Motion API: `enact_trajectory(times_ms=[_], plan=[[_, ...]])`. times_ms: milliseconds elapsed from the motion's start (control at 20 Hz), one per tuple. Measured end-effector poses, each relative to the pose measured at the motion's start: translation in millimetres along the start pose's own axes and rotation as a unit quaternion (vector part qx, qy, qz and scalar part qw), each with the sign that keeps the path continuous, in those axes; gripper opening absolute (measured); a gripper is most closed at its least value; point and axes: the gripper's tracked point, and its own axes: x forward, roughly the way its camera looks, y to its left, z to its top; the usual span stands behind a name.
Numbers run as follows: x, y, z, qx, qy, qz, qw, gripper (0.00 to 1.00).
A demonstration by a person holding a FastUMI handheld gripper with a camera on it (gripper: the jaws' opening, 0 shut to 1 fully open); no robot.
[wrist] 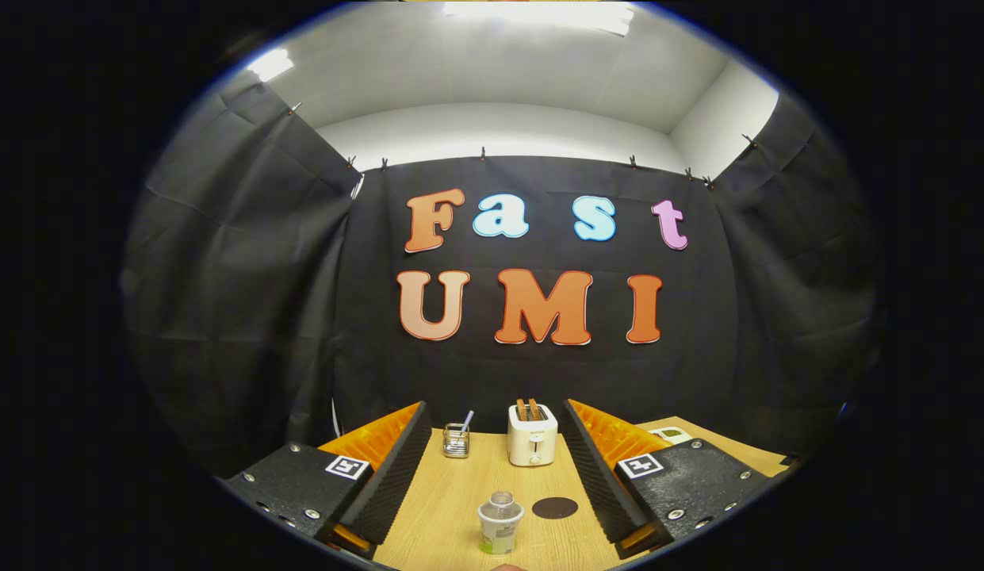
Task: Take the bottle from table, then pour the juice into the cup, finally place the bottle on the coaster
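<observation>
One bottle (pixel 500 522) stands on the table (pixel 452 507), with one dark round coaster (pixel 555 507) just beside it. Farther back are one glass cup (pixel 456 440) (a single straw in it) and one white toaster (pixel 532 435) holding two slices. One tool (pixel 495 464) shows two fingers, spread apart.

The handheld two-finger gripper (pixel 495 468) has ribbed, wedge-shaped fingers. Each finger sits on a black textured block fastened with silver screws. A square black-and-white marker tops each block.
</observation>
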Motion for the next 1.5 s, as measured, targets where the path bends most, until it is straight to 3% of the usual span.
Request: enact_trajectory(times_ms=[750, 1150, 1500], plan=[[-2, -3, 7, -0.001, -0.023, -0.009, 1.0, 0.98], [3, -18, -19, 0.013, -0.006, -0.016, 1.0, 0.98], [7, -20, -72, 0.012, 0.019, -0.018, 1.0, 0.98]])
